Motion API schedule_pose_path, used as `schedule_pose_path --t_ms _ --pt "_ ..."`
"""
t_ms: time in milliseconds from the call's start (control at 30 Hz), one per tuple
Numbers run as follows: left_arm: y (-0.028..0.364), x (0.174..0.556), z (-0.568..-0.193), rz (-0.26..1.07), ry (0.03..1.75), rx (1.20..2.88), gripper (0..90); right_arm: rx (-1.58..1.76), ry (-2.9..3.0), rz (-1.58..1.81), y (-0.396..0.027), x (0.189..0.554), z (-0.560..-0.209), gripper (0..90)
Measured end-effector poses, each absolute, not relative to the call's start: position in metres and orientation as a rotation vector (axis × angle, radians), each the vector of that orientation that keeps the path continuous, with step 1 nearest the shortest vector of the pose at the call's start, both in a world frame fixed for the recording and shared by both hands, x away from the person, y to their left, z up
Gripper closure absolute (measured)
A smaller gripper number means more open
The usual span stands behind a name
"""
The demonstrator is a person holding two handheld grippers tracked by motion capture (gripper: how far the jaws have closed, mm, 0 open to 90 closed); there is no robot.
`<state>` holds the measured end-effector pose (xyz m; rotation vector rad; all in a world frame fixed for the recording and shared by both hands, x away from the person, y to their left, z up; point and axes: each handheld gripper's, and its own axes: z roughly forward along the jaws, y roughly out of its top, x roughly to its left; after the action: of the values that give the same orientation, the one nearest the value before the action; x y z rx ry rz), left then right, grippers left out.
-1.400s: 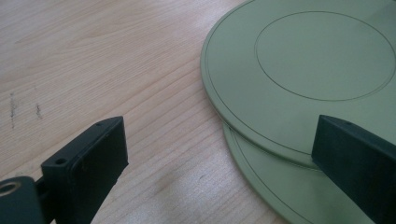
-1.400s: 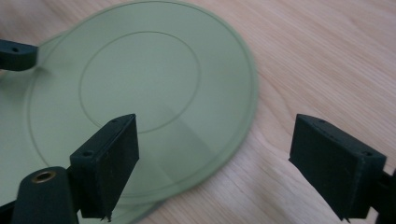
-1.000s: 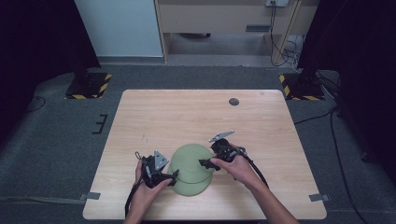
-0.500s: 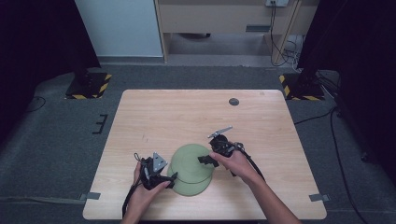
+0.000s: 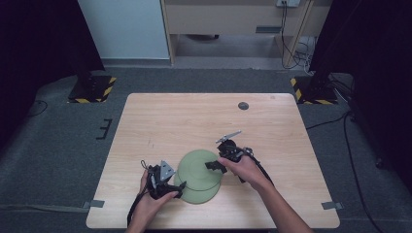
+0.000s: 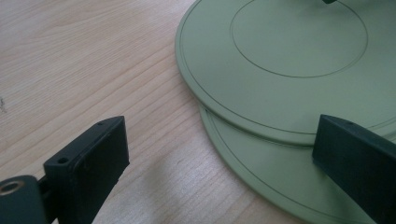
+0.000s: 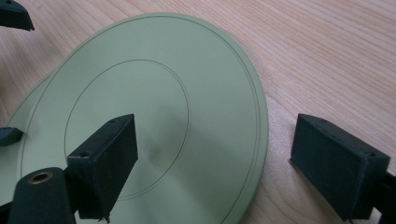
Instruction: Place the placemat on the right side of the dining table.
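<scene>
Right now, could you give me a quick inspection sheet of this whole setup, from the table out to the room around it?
Surface: light wooden table, bare apart from the items below.
Job's things: two green plates, the upper plate lying offset on the lower plate.
Clutter: small dark round disc near the far edge.
Grippers: left hand-held gripper open, straddling the lower plate's rim; right hand-held gripper open, straddling the upper plate's rim.
Cables: one trails from each gripper along the forearm; more hang by the wall behind.
Surroundings: grey carpet, two stand bases with hazard stripes, tape strips on the floor by the near corners, wooden furniture at the back.
</scene>
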<state>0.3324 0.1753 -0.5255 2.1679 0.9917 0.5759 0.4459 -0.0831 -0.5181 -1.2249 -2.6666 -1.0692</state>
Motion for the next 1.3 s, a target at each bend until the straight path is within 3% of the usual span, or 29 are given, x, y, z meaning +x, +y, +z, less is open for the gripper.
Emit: schedule_pose_path --t_ms 1000,1300 --pt "0.173 0.336 -0.526 0.561 1.010 2.170 0.0 -1.182 -2.657 -1.097 -0.082 0.442 -0.503 23.1" --pt "0.173 0.336 -0.526 0.563 1.009 2.171 0.0 -1.156 -2.658 -1.155 -0.086 0.440 -0.488 36.1"
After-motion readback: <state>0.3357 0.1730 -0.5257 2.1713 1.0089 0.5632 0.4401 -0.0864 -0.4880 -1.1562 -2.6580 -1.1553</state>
